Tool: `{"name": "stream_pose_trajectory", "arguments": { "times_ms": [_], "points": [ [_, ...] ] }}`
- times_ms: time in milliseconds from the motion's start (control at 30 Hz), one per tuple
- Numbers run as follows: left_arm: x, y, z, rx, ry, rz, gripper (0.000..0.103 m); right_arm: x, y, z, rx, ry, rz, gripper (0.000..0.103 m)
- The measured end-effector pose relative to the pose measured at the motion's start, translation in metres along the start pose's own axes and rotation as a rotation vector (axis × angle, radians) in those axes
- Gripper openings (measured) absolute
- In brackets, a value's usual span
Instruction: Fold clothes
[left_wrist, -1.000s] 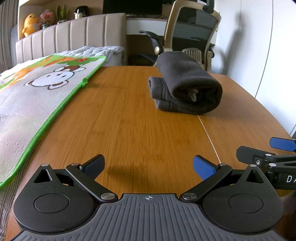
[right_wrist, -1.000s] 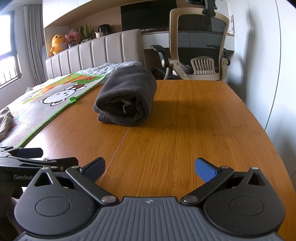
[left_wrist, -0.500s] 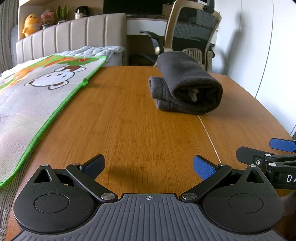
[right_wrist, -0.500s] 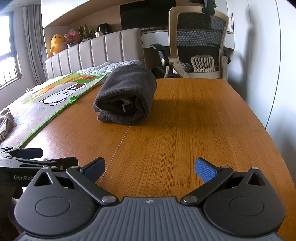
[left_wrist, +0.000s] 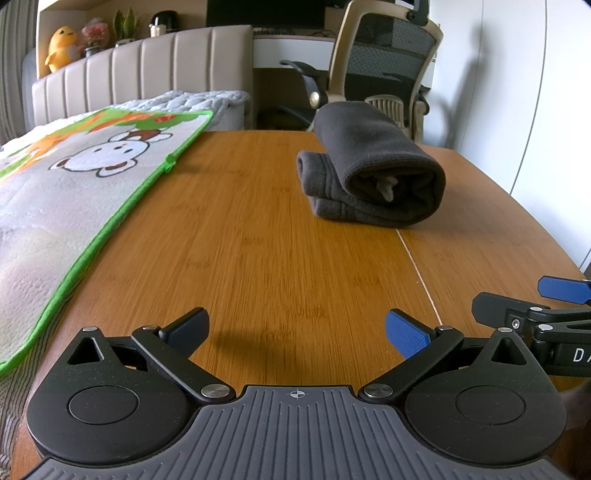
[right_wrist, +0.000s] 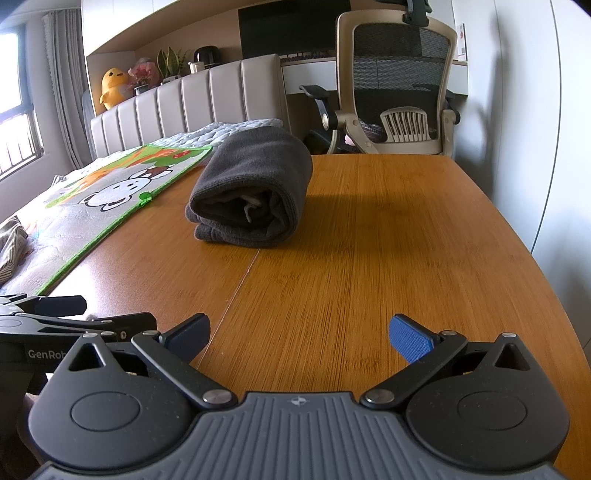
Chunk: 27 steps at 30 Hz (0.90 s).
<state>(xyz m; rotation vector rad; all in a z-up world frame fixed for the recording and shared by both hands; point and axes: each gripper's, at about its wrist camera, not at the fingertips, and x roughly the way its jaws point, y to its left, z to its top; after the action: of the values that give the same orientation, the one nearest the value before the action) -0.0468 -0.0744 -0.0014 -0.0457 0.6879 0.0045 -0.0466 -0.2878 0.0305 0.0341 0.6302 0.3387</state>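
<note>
Nothing has shifted since the earlier frames: both grippers hover at the near end of the table and the garment lies where it did. Folded into a thick dark grey bundle (left_wrist: 373, 173), it rests on the wooden table (left_wrist: 258, 258), upper right of centre in the left wrist view and upper left of centre in the right wrist view (right_wrist: 251, 195), its open rolled end facing the cameras and a pale label showing inside.

Just left of it, a cartoon-printed mat with a green border (left_wrist: 74, 192) overlaps the table's left edge. Beyond the far edge stand an office chair (right_wrist: 399, 92) and a padded headboard (left_wrist: 140, 81).

Bare wood fills the frame between bundle and tools, crossed by a thin seam line (right_wrist: 236, 288). At right, the table's edge curves away toward a white wall.

At the bottom of its own frame, the left gripper (left_wrist: 295, 330) has its jaws spread wide and empty. So does the right gripper (right_wrist: 299, 334), well short of the bundle. Each intrudes at the other's lower corner.
</note>
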Motion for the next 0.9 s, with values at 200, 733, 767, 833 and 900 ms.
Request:
{"name": "stream_pose_trajectory", "arguments": {
  "times_ms": [200,733,767,833,900],
  "points": [
    [0.000,0.001,0.000,-0.003,0.002,0.001,0.103,0.000,-0.001,0.000,0.003,-0.001,0.001,0.103],
    [-0.030,0.003,0.015,0.048,-0.261,-0.138,0.103,0.001,-0.018,0.005,0.100,-0.013,0.086,0.103],
    [-0.032,0.002,0.016,0.063,-0.285,-0.145,0.103,0.001,-0.021,0.009,0.101,-0.022,0.094,0.103],
    [-0.037,-0.001,0.020,0.091,-0.334,-0.159,0.103,0.002,-0.025,0.022,0.094,-0.048,0.081,0.103],
    [-0.030,0.001,0.027,0.068,-0.301,-0.213,0.103,0.004,-0.030,0.037,0.088,-0.063,0.071,0.103]
  ]
}}
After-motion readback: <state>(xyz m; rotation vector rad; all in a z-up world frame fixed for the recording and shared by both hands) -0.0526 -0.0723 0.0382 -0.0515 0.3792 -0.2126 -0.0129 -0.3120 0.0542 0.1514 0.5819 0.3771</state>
